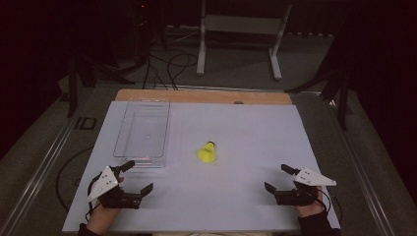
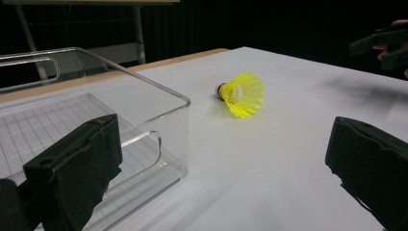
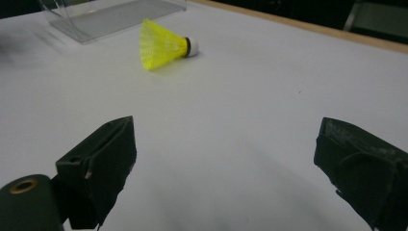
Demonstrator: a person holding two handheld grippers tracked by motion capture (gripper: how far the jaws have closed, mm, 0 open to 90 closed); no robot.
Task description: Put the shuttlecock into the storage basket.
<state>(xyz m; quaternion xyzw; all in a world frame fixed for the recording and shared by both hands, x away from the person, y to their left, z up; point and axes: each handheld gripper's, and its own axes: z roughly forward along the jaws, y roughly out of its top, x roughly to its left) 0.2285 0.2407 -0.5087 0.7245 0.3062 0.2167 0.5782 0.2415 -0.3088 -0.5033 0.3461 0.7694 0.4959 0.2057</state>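
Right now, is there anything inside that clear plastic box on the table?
Nothing seen inside the clear plastic bin: its ridged floor shows through bare. The left gripper's near jaw covers one corner. The yellow shuttlecock lies outside on the white table.

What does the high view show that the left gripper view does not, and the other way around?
High view alone: both hands, the left gripper whole with its grey plate, the floor with cables, the whole outline of the clear bin. Left gripper view alone: the bin's ribbed floor and handle cut-out up close. Both: the yellow shuttlecock lying on its side on the white table, beside the bin, and the open right gripper.
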